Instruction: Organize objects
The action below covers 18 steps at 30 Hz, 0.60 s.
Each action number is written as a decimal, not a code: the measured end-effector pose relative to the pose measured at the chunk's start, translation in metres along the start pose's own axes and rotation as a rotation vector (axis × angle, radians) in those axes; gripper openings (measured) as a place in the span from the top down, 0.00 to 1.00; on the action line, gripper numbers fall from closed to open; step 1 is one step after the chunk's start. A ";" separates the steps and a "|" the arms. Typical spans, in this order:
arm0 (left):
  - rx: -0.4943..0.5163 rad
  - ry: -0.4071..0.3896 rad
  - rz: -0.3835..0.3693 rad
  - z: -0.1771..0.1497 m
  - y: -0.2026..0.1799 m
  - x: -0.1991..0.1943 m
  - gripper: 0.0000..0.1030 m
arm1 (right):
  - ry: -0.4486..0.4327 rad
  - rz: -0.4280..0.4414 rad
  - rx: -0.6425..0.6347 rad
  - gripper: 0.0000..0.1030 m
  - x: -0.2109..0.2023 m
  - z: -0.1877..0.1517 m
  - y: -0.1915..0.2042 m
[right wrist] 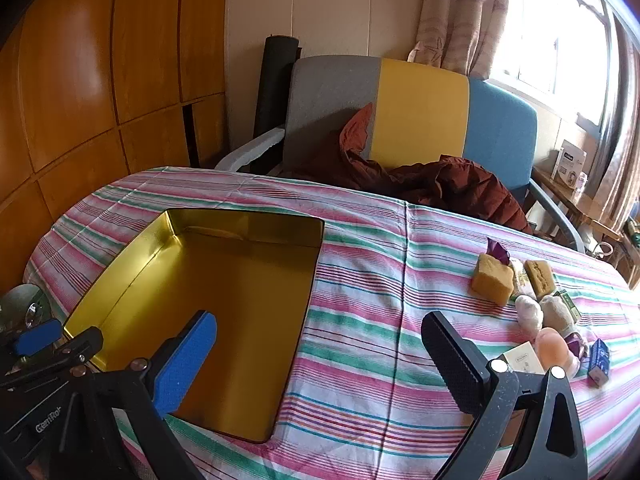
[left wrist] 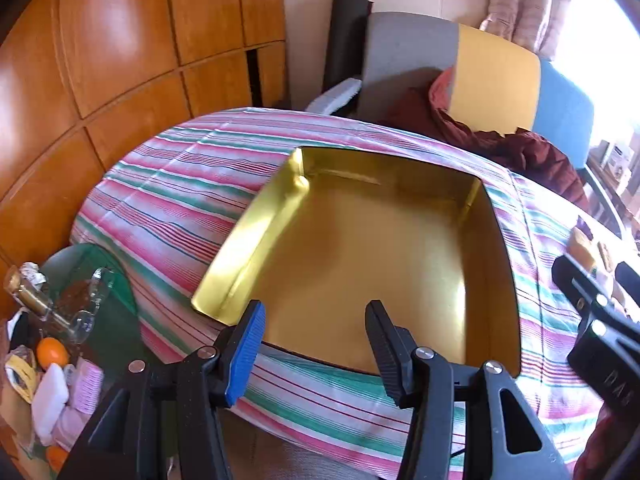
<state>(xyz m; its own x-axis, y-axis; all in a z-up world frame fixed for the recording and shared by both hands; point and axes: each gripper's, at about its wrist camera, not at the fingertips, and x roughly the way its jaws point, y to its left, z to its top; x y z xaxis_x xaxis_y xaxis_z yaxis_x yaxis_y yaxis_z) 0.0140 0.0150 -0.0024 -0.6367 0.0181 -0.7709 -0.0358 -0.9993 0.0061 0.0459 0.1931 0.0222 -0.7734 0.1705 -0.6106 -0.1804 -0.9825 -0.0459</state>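
An open gold tin (left wrist: 360,260) lies on the striped tablecloth (left wrist: 168,200), and nothing is inside it. My left gripper (left wrist: 316,344) hovers over the tin's near edge, open, with nothing between its fingers. In the right wrist view the tin (right wrist: 224,300) sits to the left. My right gripper (right wrist: 320,364) is wide open above bare cloth just right of the tin, holding nothing. At the table's right lies a cluster of small items: two yellow spongy blocks (right wrist: 492,280), white fluffy pieces (right wrist: 528,312), a pink egg-shaped thing (right wrist: 554,344), a cream box (right wrist: 524,360) and a small blue carton (right wrist: 599,364).
Behind the table stands a grey, yellow and blue chair (right wrist: 420,112) with a rust-red jacket (right wrist: 460,188) on it. Wooden cabinet panels (right wrist: 100,80) line the left wall. A low glass side table (left wrist: 80,280) with clutter stands off the table's left end. At the far right is a window (right wrist: 560,40).
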 end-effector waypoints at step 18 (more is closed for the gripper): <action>0.124 -0.003 -0.353 -0.029 -0.056 -0.015 0.49 | -0.015 -0.116 0.207 0.00 -0.016 -0.032 -0.159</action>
<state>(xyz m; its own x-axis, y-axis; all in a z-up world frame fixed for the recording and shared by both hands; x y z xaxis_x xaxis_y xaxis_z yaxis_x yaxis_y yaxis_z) 0.0478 0.0703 -0.0095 -0.5707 0.3608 -0.7377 -0.3465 -0.9202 -0.1821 0.1065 0.3444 0.0146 -0.7489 0.2842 -0.5987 -0.3883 -0.9202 0.0489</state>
